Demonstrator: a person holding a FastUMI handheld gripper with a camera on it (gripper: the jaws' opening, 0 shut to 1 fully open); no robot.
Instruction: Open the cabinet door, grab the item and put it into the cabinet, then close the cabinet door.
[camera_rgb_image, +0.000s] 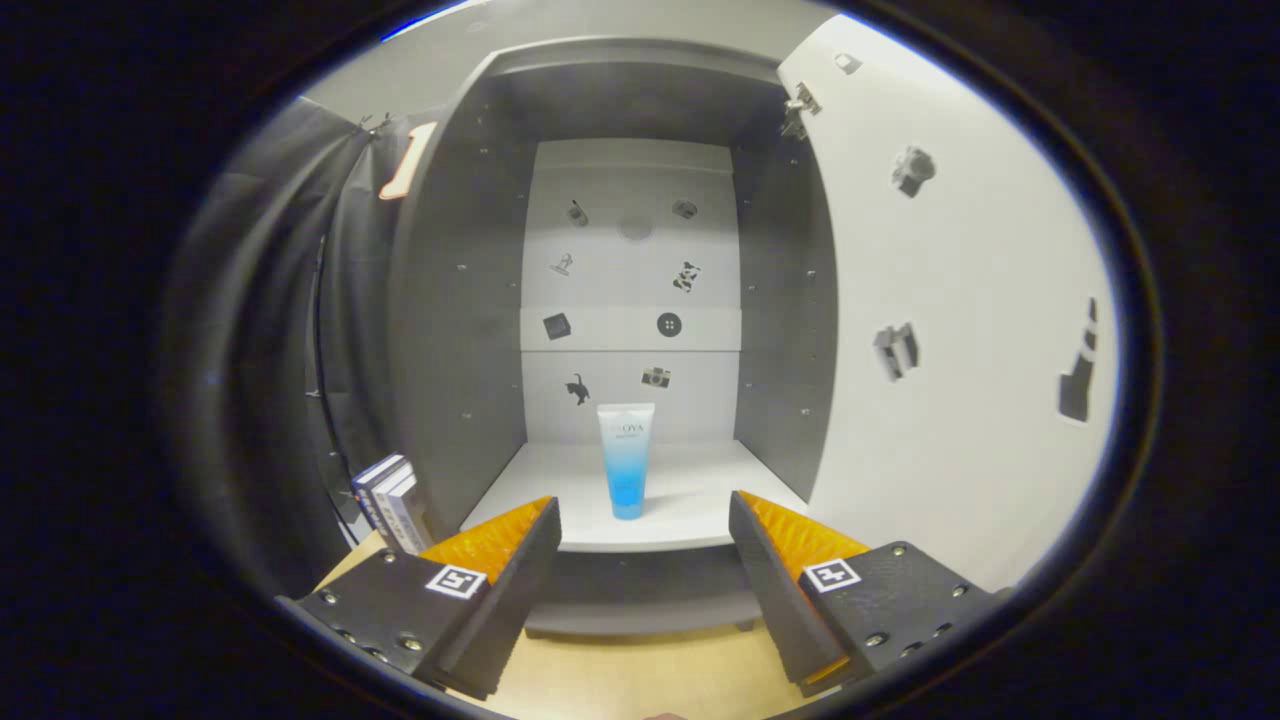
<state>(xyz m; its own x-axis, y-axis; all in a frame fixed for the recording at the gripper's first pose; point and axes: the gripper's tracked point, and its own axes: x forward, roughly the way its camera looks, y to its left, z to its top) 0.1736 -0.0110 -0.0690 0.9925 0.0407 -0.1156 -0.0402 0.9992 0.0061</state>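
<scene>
A blue and white tube (627, 458) stands upright, cap down, on the white bottom shelf (690, 510) inside the open cabinet (460, 330). The cabinet door (960, 320) is swung wide open to the right, its inner face dotted with small stickers. My gripper (643, 528) is open, with nothing between its fingers. It sits just in front of the shelf's front edge, and the tube stands a short way beyond the fingertips, roughly centred between them.
A few books (390, 500) stand against the cabinet's left outer wall on the wooden tabletop (640, 680). Black cloth hangs to the left. A hinge (800, 105) shows at the door's top corner. A white panel (630, 328) crosses the cabinet's back wall above the tube.
</scene>
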